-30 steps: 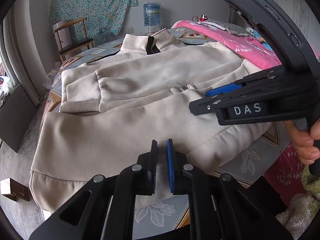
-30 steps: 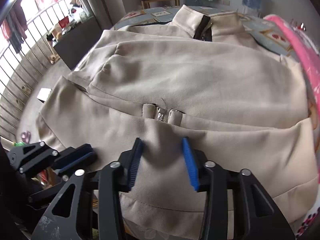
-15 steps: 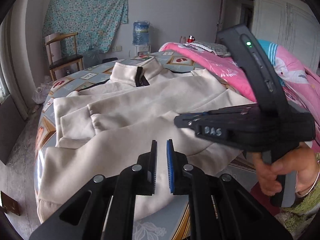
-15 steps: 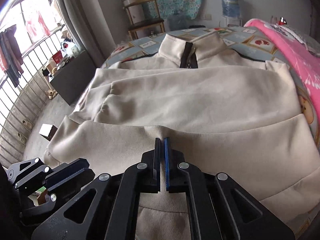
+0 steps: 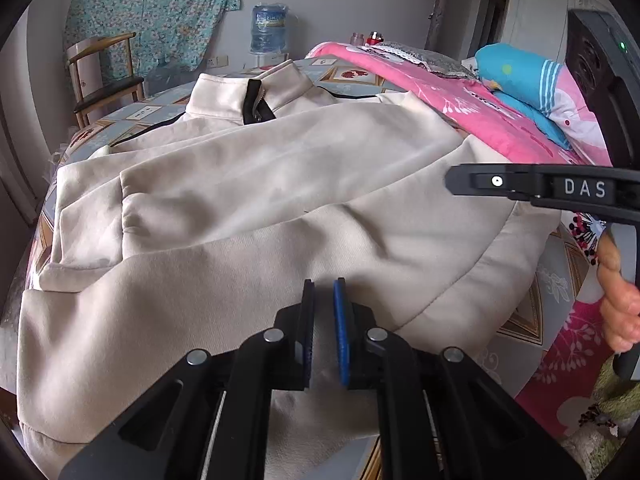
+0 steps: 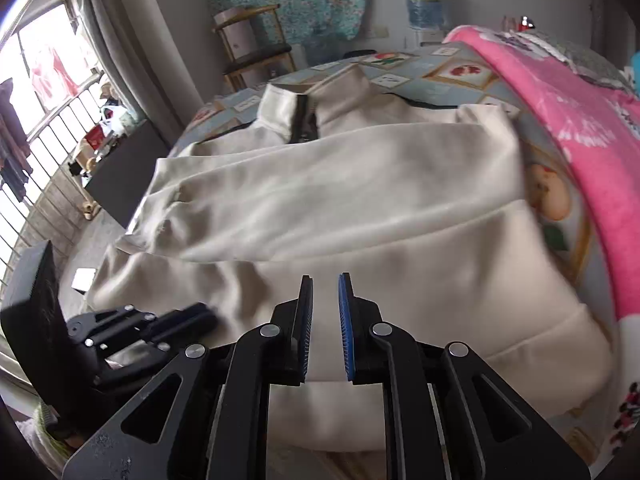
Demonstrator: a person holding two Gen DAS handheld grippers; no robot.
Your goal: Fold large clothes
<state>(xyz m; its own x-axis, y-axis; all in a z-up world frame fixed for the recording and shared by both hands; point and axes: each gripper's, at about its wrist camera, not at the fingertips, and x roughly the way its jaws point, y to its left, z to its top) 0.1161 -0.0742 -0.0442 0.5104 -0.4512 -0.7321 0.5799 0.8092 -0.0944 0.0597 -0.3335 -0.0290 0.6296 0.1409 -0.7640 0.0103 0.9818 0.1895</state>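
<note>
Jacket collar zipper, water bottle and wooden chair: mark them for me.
jacket collar zipper (image 5: 256, 104), left wrist view, black zipper strip.
water bottle (image 5: 269, 28), left wrist view, blue body.
wooden chair (image 6: 256, 52), right wrist view, dark seat.

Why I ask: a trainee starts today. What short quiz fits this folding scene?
1. True or false: the cream jacket lies on the floor.
2. In the left wrist view, what lies right of the jacket? A) pink blanket B) laptop C) basket
3. What colour is the zip at the jacket's collar?
Key: 1 false, it lies on the patterned cover; 2 A; 3 black.
</note>
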